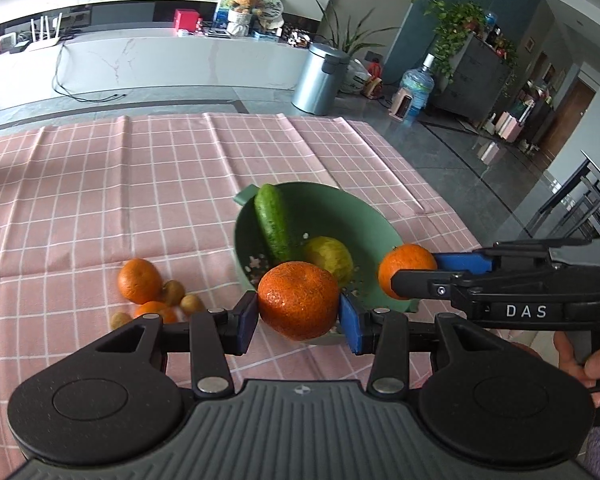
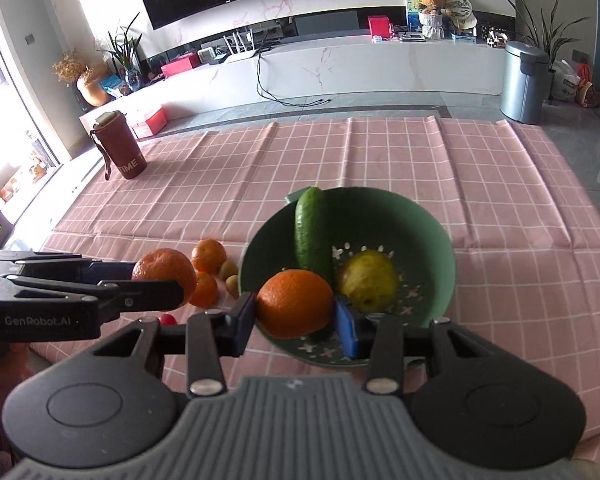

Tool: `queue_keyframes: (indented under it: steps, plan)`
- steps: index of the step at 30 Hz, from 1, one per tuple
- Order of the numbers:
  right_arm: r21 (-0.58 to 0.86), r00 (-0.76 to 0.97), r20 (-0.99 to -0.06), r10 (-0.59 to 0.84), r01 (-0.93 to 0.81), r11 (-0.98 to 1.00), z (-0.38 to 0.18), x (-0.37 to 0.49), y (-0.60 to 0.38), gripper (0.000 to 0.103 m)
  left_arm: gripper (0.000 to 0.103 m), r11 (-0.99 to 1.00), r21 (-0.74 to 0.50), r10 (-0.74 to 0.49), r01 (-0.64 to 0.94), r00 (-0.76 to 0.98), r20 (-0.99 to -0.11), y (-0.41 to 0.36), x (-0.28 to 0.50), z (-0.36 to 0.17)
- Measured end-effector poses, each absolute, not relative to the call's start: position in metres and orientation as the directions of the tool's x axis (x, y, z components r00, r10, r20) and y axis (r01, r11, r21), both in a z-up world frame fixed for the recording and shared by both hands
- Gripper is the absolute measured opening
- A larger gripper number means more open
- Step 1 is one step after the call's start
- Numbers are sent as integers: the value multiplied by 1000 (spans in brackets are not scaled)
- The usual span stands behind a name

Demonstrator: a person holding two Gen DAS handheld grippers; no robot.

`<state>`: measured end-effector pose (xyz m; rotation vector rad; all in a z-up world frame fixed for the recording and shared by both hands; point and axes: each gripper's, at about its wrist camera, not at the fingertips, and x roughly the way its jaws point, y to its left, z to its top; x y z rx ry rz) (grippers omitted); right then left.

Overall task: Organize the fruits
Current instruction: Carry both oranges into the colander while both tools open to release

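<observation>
Left wrist view: my left gripper (image 1: 299,316) is clamped on a big orange (image 1: 298,300), both pads pressed to its sides, held above the near rim of the green bowl (image 1: 364,216). My right gripper (image 1: 414,274) comes in from the right, closed on a smaller orange (image 1: 404,268) over the bowl's right rim. I see a cucumber (image 1: 272,222) and a yellow fruit (image 1: 332,254) lying inside the bowl. Left of the bowl, on the pink cloth (image 1: 140,184), two more oranges (image 1: 139,280) and some small brown fruits (image 1: 172,292) sit bunched together. A maroon bottle (image 2: 120,146) stands near the cloth's far left corner.
</observation>
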<state>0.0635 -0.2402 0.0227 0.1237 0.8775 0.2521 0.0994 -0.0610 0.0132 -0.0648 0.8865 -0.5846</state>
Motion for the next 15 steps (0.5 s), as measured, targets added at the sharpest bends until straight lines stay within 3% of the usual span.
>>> queue_keyframes:
  steps: [9, 15]
  plan:
    - [83, 464, -857, 225, -308, 948, 0, 103, -264, 40, 49, 780, -156, -463, 606, 391, -795, -125, 112, -20]
    - [109, 343, -906, 246, -372, 922, -24, 133, -267, 40, 49, 764, -254, -494, 593, 284, -821, -130, 135, -40]
